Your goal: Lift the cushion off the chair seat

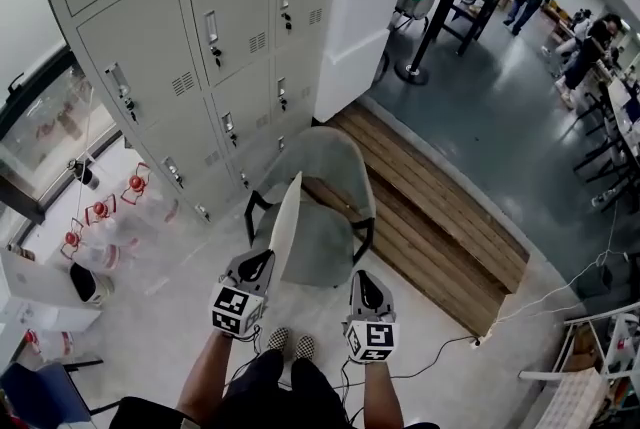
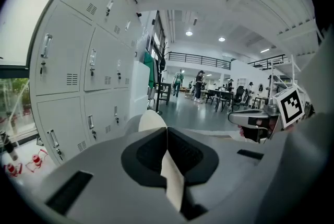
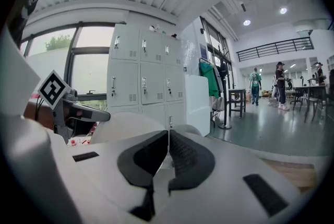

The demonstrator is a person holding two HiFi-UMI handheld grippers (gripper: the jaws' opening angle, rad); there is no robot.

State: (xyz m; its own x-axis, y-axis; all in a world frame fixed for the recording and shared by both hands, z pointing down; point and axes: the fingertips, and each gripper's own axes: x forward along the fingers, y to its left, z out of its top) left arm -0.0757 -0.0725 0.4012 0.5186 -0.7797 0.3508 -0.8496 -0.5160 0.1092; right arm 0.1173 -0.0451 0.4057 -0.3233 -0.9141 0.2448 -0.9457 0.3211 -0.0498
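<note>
A grey shell chair (image 1: 330, 217) stands in front of the lockers. The thin cream cushion (image 1: 286, 222) is off its seat and hangs edge-on above the chair's left side. My left gripper (image 1: 262, 262) is shut on the cushion's near edge. In the left gripper view a cream strip of the cushion (image 2: 172, 178) is pinched between the dark pads, and its top (image 2: 152, 121) shows beyond them. My right gripper (image 1: 362, 279) hovers to the right, apart from the cushion. Its jaws (image 3: 168, 134) are shut with nothing in them, and the cushion (image 3: 125, 126) shows behind them.
Grey lockers (image 1: 200, 27) stand close behind the chair, with a white block (image 1: 355, 17) to their right. A wooden plank platform (image 1: 440, 227) lies right of the chair, and a cable (image 1: 540, 302) trails over the floor. Red-capped bottles (image 1: 100, 212) stand at the left. People and tables are far off.
</note>
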